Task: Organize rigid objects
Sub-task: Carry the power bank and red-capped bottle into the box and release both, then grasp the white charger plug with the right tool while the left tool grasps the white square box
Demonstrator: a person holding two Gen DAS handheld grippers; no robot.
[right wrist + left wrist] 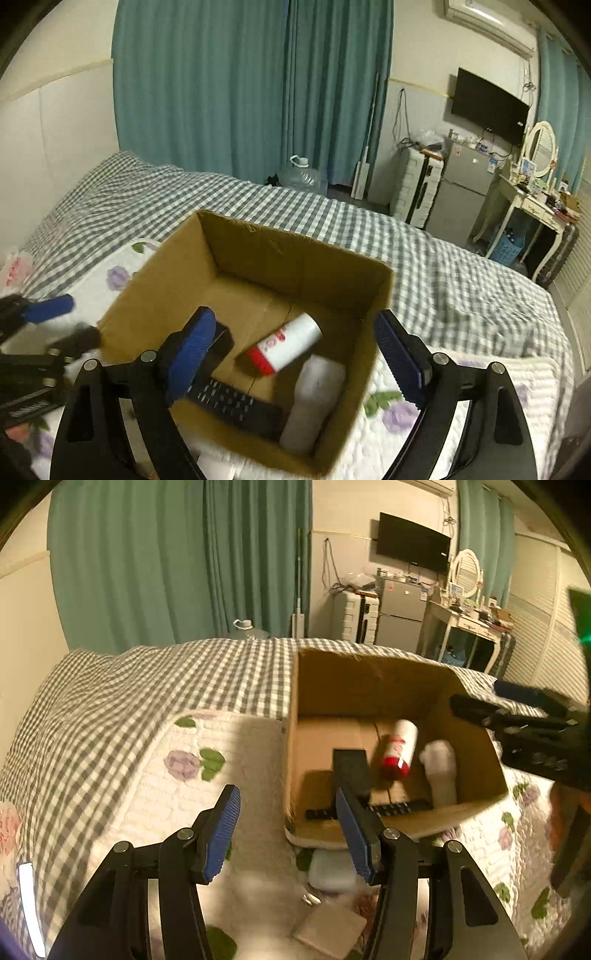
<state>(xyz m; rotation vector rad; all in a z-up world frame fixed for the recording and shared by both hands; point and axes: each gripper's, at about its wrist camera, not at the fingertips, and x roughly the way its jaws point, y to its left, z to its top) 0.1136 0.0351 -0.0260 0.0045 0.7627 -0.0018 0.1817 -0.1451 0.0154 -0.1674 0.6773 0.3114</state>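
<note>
An open cardboard box [328, 686] [295, 258] sits on the bed. Inside lie a white bottle with a red cap [399, 747] [286, 343], a white cylinder [441, 775] [316, 398], a black remote [369, 808] [236, 404] and a black block [351, 768] [221, 341]. My left gripper [288, 830] is open and empty, low at the box's near left corner. My right gripper [295, 358] is open and empty, above the box's opening; it also shows in the left wrist view [517, 716]. The left gripper shows at the left edge of the right wrist view [44, 321].
The box rests on a white floral quilt [184, 775] over a grey checked sheet [461, 280]. A white case [332, 871], small earbuds [310, 898] and a flat beige square [328, 932] lie on the quilt below the box. Curtains, fridge and dressing table stand beyond the bed.
</note>
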